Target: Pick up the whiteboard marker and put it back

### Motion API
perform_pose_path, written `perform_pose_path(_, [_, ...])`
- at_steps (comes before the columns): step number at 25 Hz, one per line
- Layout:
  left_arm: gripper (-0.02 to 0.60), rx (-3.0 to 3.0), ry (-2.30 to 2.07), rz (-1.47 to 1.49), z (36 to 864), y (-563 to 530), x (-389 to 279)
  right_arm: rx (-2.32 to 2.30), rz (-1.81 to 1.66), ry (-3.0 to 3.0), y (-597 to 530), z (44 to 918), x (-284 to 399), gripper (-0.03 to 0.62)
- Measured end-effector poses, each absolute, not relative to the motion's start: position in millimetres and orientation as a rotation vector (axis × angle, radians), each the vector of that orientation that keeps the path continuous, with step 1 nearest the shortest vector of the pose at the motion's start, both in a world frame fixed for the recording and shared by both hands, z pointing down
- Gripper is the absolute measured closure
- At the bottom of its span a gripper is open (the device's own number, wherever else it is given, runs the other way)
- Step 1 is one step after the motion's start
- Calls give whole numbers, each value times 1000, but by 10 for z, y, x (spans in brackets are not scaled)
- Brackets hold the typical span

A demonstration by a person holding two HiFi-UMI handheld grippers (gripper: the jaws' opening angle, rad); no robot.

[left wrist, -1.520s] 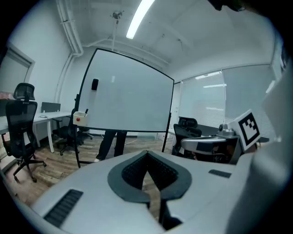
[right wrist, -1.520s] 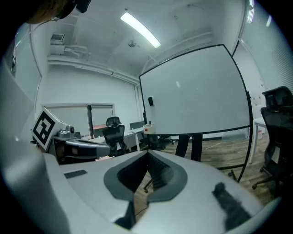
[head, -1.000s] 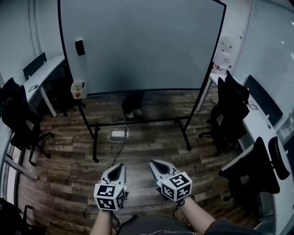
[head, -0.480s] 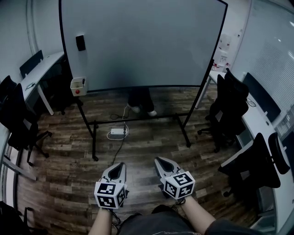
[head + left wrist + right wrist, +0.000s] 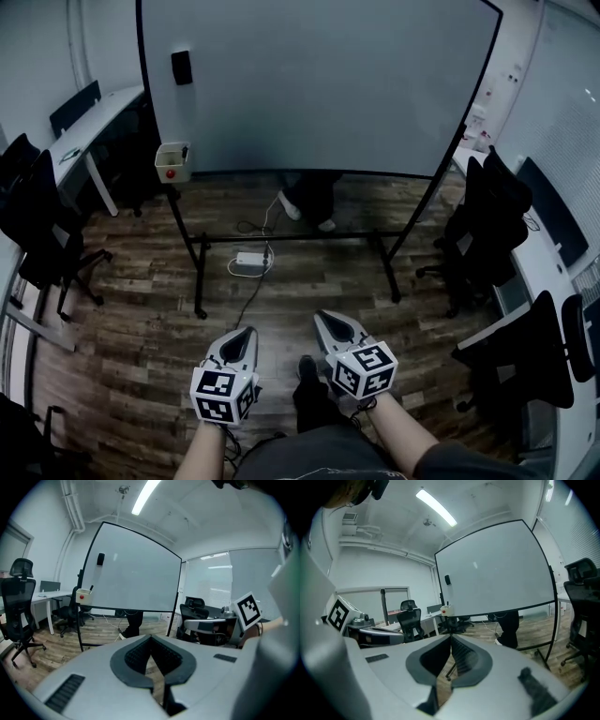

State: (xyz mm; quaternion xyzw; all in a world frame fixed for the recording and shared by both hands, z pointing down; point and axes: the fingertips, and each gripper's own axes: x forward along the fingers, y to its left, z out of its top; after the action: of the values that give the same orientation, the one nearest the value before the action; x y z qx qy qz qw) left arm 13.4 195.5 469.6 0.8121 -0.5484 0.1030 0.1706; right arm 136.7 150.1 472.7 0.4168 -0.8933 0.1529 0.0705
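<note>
**Board closer; marker out of reach**

Since the earlier frame the whiteboard point(image 5: 319, 84) has drawn nearer and slid right in the head view. The wearer's dark shoe point(image 5: 307, 367) now shows between the grippers. Left gripper point(image 5: 246, 336): jaws closed together, nothing between them. Right gripper point(image 5: 324, 321): jaws closed, likewise empty. The whiteboard marker point(image 5: 185, 150) stands upright in the white holder box point(image 5: 171, 164) on the stand's left post. It is well apart from both sets of fingers, ahead and to their left.
</note>
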Motion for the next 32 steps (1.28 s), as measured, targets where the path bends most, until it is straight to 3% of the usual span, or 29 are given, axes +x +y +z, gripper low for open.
perform_pose_path(10, [568, 2266, -1609, 282, 4717, 833, -48, 1186, 481, -2719, 222, 4789, 1078, 569])
perform_pose_path(32, [568, 2202, -1640, 269, 4729, -1318, 214, 1115, 524, -2745, -1905, 4824, 1325, 569])
